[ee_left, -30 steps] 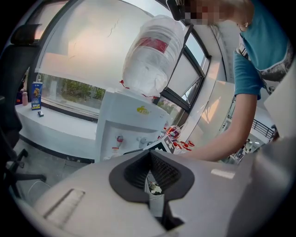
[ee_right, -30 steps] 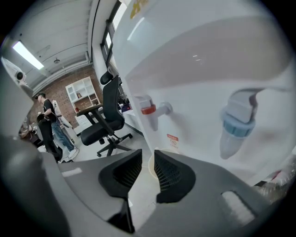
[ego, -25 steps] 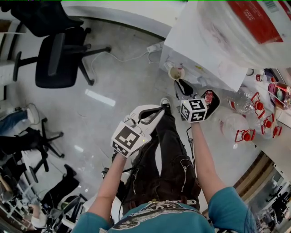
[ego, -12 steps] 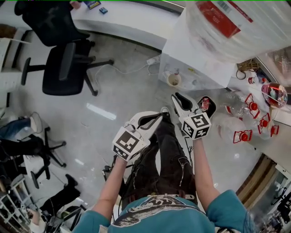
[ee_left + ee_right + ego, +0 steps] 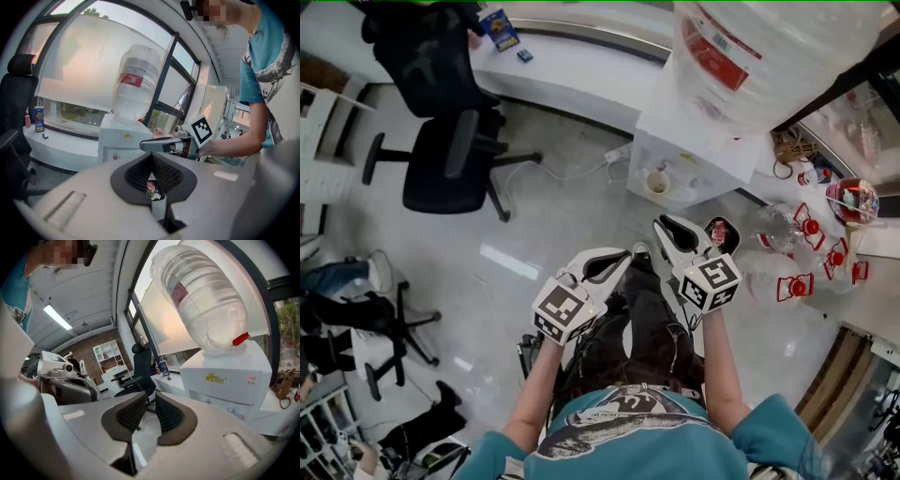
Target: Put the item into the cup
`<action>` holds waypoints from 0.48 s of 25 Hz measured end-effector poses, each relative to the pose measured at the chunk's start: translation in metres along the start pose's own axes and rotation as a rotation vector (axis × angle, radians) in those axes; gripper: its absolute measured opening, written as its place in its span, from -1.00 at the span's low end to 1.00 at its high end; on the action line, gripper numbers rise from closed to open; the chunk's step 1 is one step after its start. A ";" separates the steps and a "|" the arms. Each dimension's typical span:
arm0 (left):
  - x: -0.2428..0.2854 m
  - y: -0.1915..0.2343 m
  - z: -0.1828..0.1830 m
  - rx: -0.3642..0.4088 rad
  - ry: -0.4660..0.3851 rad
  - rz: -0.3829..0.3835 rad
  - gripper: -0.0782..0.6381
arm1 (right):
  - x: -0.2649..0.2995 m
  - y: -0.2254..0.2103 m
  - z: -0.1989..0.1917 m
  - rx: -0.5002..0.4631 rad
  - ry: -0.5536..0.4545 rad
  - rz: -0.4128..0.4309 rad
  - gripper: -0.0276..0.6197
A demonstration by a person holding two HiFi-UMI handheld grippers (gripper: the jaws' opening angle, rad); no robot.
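Neither gripper holds anything. My left gripper (image 5: 628,253) is out over the person's dark trousers, and its pads touch at the tips (image 5: 151,157). Just to its right, my right gripper (image 5: 666,225) has its jaws a narrow slit apart, with floor showing through the gap (image 5: 150,399). A small cup (image 5: 657,184) with tan contents stands on the ledge of the white water dispenser (image 5: 694,155), a little ahead of both grippers. A white cup (image 5: 157,199) holding coloured scraps shows between the left jaws. I see no loose item that matches the task.
A big upturned water bottle (image 5: 759,56) tops the dispenser. A dark-rimmed container (image 5: 719,232) with red scraps sits beside the right gripper. Red-capped bottles (image 5: 811,253) crowd the right. A black office chair (image 5: 441,164) and a white counter (image 5: 572,75) lie ahead left.
The head view has tipped up, showing more of the counter and chair. Both grippers sit lower in the frame, side by side as before. Their jaws look unchanged.
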State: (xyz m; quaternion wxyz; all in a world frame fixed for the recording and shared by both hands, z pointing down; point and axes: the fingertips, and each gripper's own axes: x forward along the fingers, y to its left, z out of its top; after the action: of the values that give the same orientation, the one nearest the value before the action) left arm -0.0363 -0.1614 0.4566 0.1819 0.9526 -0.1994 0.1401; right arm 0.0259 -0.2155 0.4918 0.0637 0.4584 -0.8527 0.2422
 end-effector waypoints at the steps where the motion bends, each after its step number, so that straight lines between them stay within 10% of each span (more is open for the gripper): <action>1: -0.007 -0.003 0.003 0.001 -0.008 0.002 -0.74 | -0.003 0.008 0.003 -0.004 -0.006 0.007 -0.73; 12: -0.071 -0.036 0.016 0.023 -0.062 0.019 -0.74 | -0.035 0.081 0.024 -0.030 -0.065 0.039 -0.75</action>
State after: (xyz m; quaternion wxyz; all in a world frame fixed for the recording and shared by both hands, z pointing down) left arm -0.0806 -0.1137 0.4073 0.1634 0.9565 -0.2127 0.1144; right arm -0.0170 -0.1626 0.4305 0.0381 0.4482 -0.8667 0.2155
